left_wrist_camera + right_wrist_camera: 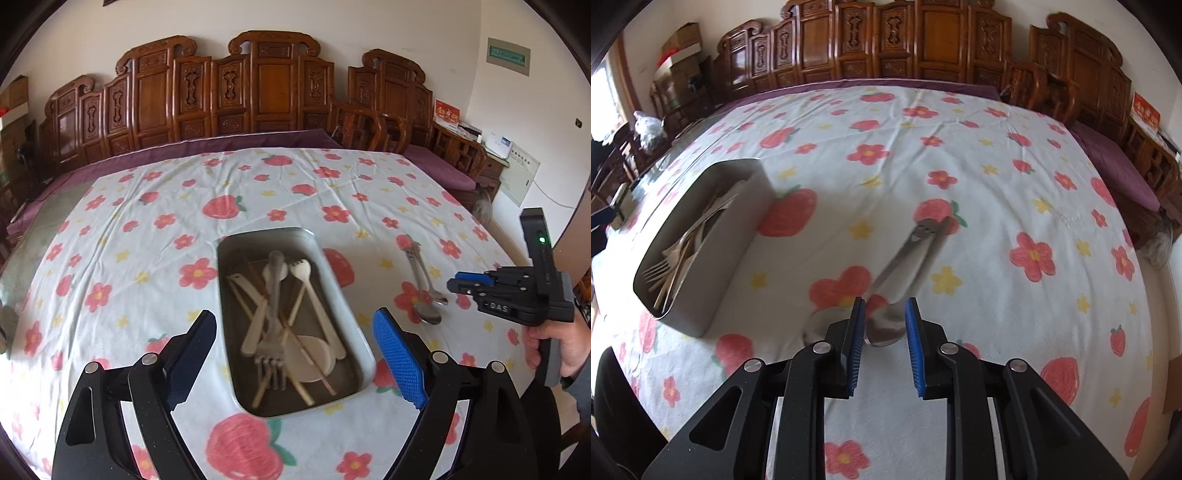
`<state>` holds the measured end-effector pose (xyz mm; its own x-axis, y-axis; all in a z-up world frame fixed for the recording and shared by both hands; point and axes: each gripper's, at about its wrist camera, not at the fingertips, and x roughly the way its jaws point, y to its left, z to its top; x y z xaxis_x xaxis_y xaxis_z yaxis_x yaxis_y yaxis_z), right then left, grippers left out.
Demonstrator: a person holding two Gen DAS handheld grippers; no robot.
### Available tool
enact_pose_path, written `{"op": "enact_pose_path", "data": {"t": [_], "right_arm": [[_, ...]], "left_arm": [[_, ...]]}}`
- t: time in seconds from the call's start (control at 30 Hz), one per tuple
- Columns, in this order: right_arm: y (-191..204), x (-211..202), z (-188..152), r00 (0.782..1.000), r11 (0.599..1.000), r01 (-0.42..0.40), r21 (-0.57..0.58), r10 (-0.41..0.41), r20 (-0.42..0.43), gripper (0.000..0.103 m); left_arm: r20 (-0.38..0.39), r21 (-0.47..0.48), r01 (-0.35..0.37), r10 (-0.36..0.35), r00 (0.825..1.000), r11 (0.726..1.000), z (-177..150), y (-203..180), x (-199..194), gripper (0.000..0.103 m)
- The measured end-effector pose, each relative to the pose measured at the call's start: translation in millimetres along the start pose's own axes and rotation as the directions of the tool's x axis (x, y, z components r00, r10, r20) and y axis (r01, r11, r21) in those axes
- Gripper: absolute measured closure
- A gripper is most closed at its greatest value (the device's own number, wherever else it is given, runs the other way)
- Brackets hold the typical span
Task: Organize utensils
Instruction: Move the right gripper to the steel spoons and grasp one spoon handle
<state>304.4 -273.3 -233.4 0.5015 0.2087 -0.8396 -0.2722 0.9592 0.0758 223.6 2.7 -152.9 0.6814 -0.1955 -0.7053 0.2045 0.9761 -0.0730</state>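
Two spoons (905, 273) lie on the cloth (960, 155) beyond the right gripper (884, 334), its jaws partly open, empty. Left gripper (295, 354) gapes wide above the tray (332, 266), holding nothing.

Bare flowered white tablecloth (147, 229) lies free from nine to twelve o'clock of the grey rectangular metal tray (334, 280). At three o'clock, two shiny steel spoons (424, 291) block the way, with open cloth beyond them.
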Motion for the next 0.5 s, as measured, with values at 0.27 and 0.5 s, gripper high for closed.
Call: {"op": "enact_pose_path", "data": {"t": [0.27, 0.5], "right_arm": [[-18.7, 37.4, 15.7, 0.997, 0.998, 0.020, 0.064, -0.015, -0.076, 0.079], [-10.8, 60.4, 25.7, 0.991, 0.998, 0.057, 0.035, -0.052, -0.127, 0.079]], "left_arm": [[-0.021, 0.015, 0.032, -0.031, 0.999, 0.999, 1.9, -27.1, 14.8, 0.020], [-0.036, 0.025, 0.049, -0.048, 0.998, 0.999, 2.1, -42.9, 21.4, 0.020]]}}
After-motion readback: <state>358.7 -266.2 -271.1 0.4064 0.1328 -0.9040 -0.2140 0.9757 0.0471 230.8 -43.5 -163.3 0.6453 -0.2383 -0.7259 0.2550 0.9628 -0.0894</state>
